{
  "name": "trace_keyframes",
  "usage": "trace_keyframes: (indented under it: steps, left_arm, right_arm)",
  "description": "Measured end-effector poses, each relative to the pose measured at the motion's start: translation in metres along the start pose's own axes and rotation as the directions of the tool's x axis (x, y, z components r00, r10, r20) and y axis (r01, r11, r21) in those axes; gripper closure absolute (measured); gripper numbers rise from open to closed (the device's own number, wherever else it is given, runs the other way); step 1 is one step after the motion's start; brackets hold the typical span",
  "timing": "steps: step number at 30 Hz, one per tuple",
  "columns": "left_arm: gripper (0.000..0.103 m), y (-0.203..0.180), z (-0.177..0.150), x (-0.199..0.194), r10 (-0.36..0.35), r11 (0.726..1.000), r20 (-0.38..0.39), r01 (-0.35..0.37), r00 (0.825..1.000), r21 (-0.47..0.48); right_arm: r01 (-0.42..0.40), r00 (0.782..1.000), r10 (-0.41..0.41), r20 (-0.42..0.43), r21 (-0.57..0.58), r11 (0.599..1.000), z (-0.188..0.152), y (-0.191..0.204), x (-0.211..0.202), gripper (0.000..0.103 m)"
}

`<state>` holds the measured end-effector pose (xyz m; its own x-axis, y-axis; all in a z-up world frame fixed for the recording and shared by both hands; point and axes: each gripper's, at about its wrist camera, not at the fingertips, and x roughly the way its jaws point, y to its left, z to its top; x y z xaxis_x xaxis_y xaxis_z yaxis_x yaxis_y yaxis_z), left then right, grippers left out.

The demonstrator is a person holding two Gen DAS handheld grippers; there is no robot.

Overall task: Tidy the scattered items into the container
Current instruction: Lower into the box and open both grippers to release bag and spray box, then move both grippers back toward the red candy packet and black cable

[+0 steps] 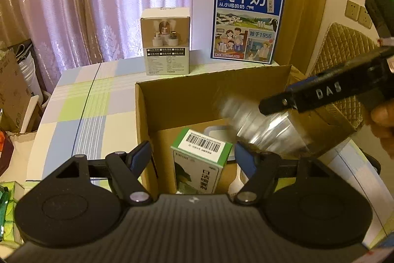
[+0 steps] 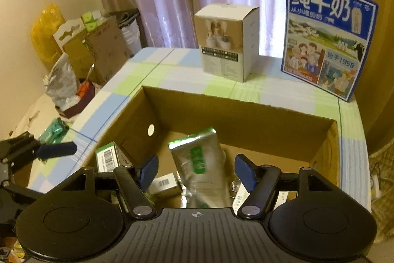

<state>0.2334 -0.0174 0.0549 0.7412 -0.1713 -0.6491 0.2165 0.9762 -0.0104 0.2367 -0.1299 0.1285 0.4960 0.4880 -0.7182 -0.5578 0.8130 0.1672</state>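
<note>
Black plastic fills the bottom of both my wrist views, and I read the left gripper (image 1: 192,154) first: it tilts down over the near left corner of the cardboard box (image 1: 172,100), its blue-padded fingers (image 1: 141,154) standing apart with nothing pressed between them. Below and between them a green-and-white carton (image 1: 200,159) with a barcode label stands inside the box, free of both pads. Behind that carton lies something pale and flat that I cannot identify. Further right in the same view a silvery foil pouch (image 1: 258,122) is blurred over the box, just below one finger of my right gripper (image 1: 275,102), and a bit of the hand (image 1: 381,120) holding it shows at the edge. From the right wrist camera, one blue finger of the left gripper (image 2: 56,149) sticks in from the left over the checked tablecloth (image 2: 172,70). The right gripper (image 2: 195,171) also points down into the cardboard box (image 2: 246,115), fingers (image 2: 147,170) apart, and the foil pouch (image 2: 199,164) with its green print sits between them, touching neither pad as far as I can tell. Around the pouch the box holds the barcode carton (image 2: 108,157) against its left wall and other small packs that are mostly hidden. Beyond the box, on the table, a white product box (image 2: 226,41) and a blue milk case (image 2: 327,38) stand upright.
</note>
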Motion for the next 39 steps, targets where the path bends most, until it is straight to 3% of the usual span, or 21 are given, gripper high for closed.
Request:
trace_keyframes:
  steps: [9,21,29,33,39]
  left_arm:
    - [0.032,0.001,-0.016,-0.022,0.009,0.999,0.000,-0.009,1.000,-0.033]
    - [0.031,-0.007,-0.041,-0.067,0.054,0.998,-0.031,-0.055,0.998,-0.034]
    - [0.022,-0.021,-0.065,-0.094,0.083,0.997,-0.065,-0.083,0.994,0.000]
    - [0.018,-0.028,-0.076,-0.106,0.082,0.997,-0.076,-0.082,0.994,0.003]
    - [0.011,-0.036,-0.094,-0.120,0.081,0.997,-0.089,-0.081,0.993,0.006]
  right_arm:
    - [0.012,1.000,-0.013,0.021,0.059,0.998,-0.026,-0.002,-0.034,0.027]
    - [0.015,0.999,-0.018,0.038,0.073,0.997,-0.088,0.023,-0.092,0.013]
    - [0.001,1.000,-0.001,0.002,0.131,0.991,-0.134,0.032,-0.113,0.011]
    - [0.013,1.000,-0.010,-0.020,0.125,0.992,-0.154,0.039,-0.120,0.002]
    - [0.024,0.999,-0.018,-0.041,0.139,0.990,-0.175,0.046,-0.127,0.002]
